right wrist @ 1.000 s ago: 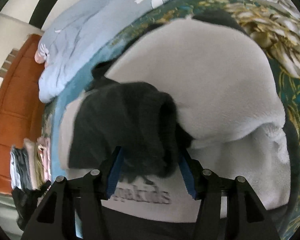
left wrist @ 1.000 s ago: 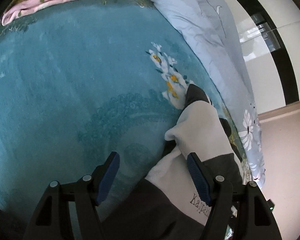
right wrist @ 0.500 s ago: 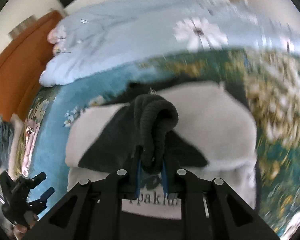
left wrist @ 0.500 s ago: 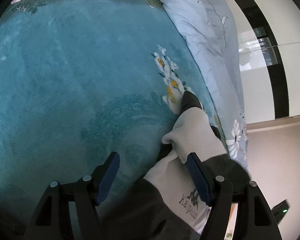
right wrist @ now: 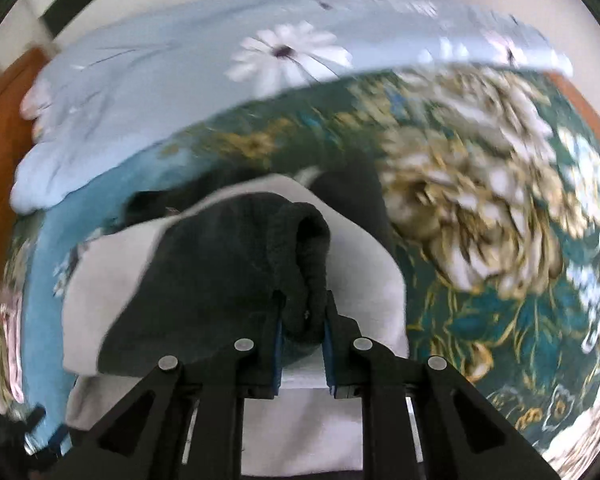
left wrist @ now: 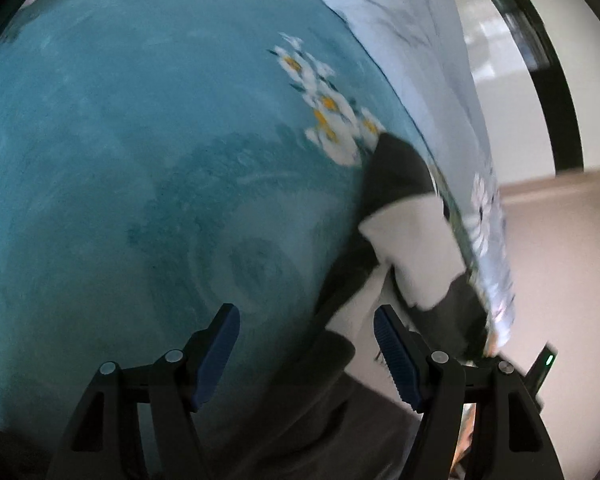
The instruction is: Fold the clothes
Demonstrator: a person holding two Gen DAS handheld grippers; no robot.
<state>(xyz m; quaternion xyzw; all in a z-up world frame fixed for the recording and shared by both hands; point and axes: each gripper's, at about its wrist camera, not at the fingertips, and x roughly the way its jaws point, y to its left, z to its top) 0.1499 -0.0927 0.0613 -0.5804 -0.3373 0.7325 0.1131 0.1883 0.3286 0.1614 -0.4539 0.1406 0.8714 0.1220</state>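
Soft daylight, motion blur, fisheye warping

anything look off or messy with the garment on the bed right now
Nothing looks damaged or spilled. The grey-and-white garment lies bunched mid-fold on the teal blanket, its dark sleeve cuff clamped by the right gripper. The left gripper is open and holds nothing.
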